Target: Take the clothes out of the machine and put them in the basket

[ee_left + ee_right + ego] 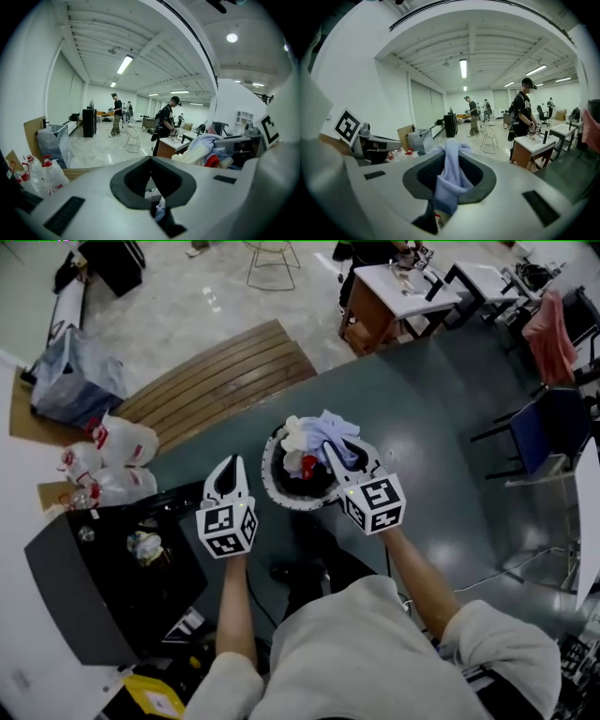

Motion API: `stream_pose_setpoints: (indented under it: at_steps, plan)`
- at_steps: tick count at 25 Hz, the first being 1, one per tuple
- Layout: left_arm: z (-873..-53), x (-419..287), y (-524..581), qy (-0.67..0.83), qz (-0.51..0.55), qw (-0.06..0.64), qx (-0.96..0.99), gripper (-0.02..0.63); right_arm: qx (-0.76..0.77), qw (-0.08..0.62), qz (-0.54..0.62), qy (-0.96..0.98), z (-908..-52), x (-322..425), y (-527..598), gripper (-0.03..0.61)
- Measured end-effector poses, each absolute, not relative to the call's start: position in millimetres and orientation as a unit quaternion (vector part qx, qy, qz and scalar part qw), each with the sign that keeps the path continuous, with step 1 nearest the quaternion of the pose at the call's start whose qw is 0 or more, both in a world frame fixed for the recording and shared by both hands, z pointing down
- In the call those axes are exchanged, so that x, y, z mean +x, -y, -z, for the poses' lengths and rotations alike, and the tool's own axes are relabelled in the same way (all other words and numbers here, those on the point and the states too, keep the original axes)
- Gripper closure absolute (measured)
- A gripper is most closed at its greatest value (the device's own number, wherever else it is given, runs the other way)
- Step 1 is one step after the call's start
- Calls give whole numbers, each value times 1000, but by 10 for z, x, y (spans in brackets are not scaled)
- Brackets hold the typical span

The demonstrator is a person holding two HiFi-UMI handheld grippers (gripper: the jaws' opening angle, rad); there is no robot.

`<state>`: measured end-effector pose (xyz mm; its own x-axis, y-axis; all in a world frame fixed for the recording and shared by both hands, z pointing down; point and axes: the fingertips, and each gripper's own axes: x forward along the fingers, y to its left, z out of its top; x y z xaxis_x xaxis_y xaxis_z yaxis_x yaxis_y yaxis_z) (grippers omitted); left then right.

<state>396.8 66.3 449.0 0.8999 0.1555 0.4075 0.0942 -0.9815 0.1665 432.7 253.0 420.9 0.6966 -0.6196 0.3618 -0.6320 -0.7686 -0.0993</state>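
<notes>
A round basket (pixel 273 486) with a white rim stands on the dark floor mat ahead of me, with white, red and pale clothes (pixel 298 442) piled in it. My right gripper (pixel 331 450) is over the basket's right side, shut on a light blue cloth (pixel 330 429). In the right gripper view that cloth (pixel 450 171) hangs bunched between the jaws of the right gripper (pixel 455 158). My left gripper (pixel 232 462) is just left of the basket with its fingers drawn to a point and nothing held. In the left gripper view, the left gripper (pixel 151 161) frames only clothes lying below it.
The black machine (pixel 89 592) sits at my lower left. White plastic jugs (pixel 114 463) stand beyond it, by a wooden slatted bench (pixel 220 371). A blue chair (pixel 548 427) and desks (pixel 403 292) are at the right and far side. People stand in the room (pixel 164 124).
</notes>
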Motion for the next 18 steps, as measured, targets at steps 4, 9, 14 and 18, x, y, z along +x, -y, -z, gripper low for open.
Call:
stream_pose_setpoints:
  at_steps: [4, 9, 14, 18]
  plan:
    - [-4848, 4042, -737, -60, -239, 82, 966, 595, 911, 24, -234, 339, -4786, 4401, -2610, 502]
    - [-5238, 4147, -744, -53, -259, 93, 960, 595, 899, 30, -281, 334, -5465, 4548, -2640, 500]
    - [-5584, 4142, -812, -45, -282, 98, 953, 595, 887, 34, -324, 328, -6135, 4667, -2711, 499]
    - [-5837, 4105, -776, -26, -295, 112, 949, 595, 877, 38, -357, 320, -6654, 4742, -2726, 497]
